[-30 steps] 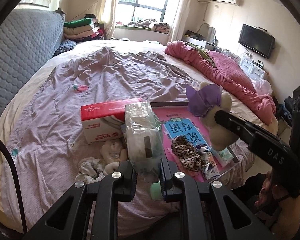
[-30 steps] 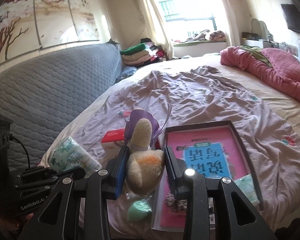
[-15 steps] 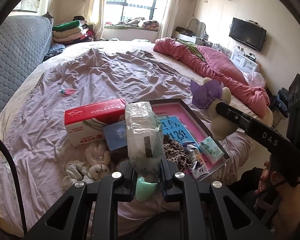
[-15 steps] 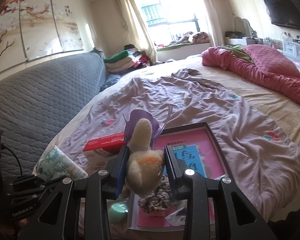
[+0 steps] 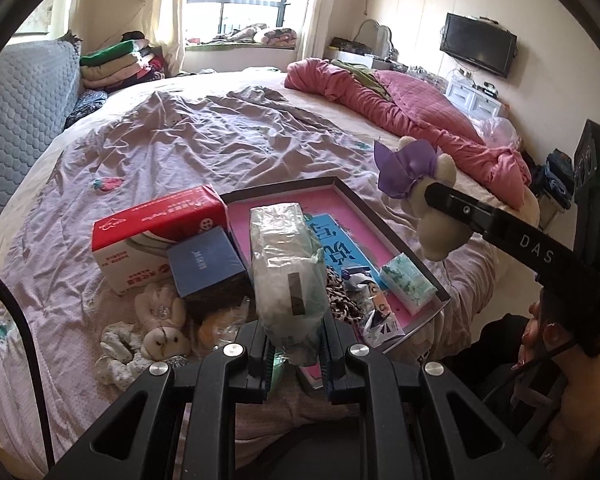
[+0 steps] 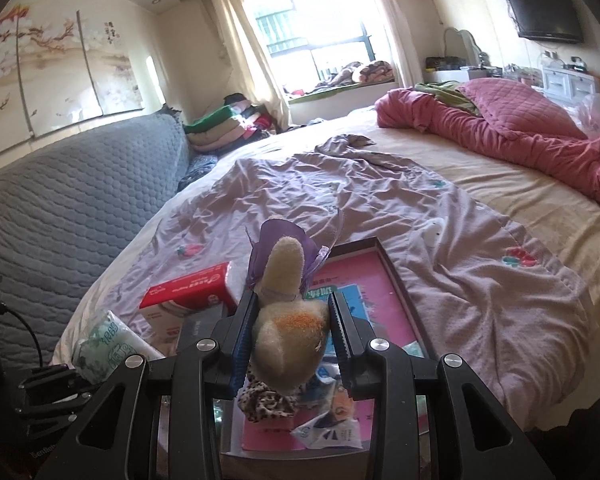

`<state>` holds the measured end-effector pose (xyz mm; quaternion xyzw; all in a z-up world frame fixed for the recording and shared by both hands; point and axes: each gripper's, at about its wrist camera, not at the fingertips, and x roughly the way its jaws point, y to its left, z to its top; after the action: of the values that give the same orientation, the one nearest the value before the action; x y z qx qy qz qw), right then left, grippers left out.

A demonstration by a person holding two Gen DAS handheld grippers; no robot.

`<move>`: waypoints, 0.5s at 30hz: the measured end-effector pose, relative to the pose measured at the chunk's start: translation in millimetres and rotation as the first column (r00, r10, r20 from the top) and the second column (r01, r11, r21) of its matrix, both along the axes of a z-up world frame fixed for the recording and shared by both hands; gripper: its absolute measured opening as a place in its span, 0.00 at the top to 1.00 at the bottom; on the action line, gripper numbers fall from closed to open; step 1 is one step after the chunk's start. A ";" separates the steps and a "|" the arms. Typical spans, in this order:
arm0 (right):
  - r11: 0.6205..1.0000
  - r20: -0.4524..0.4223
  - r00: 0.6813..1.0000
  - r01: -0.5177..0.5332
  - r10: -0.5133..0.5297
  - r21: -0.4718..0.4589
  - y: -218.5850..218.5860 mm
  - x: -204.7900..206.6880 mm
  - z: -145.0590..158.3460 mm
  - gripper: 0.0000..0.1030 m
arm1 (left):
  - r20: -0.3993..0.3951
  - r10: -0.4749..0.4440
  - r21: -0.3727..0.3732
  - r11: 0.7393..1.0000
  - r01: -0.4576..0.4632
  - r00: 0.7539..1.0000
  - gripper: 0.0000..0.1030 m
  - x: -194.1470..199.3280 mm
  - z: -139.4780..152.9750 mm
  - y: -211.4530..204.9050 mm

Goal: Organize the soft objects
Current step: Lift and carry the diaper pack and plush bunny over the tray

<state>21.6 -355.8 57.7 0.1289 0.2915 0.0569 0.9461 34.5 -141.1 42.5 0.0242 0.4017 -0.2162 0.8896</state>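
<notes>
Left claw (image 5: 294, 354) pinching tissue pack (image 5: 286, 276); right claw (image 6: 290, 334) squeezing plush toy (image 6: 286, 312). Slick wrapper risking slipping onto cluttered tray (image 5: 396, 236).

The right gripper (image 6: 292, 334) clamps a cream plush toy (image 6: 288, 320) with a purple bow between its 2 fingers. Just beyond and below lies a pink-lined tray (image 6: 396, 280), a red box (image 6: 188, 288) ahead-left. Far left, the left gripper (image 6: 50, 390) holds a tissue pack (image 6: 108, 344).
</notes>
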 end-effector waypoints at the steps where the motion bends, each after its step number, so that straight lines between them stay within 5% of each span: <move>1: 1.000 -0.002 1.000 0.004 -0.004 0.000 -2.2 -0.3 -1.5 0.64 | -0.001 -0.003 0.000 1.000 0.003 1.000 0.82 0.4 -0.6 -1.6; 15: 0.999 -0.030 0.998 0.049 -0.048 0.012 -22.0 0.6 -21.3 0.64 | -0.067 -0.064 0.034 0.997 0.066 0.996 0.82 12.5 -31.9 -40.8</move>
<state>22.2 -377.9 36.4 0.1427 0.3019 0.0338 0.9420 47.0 -181.9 10.6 0.0464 0.4336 -0.2384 0.8678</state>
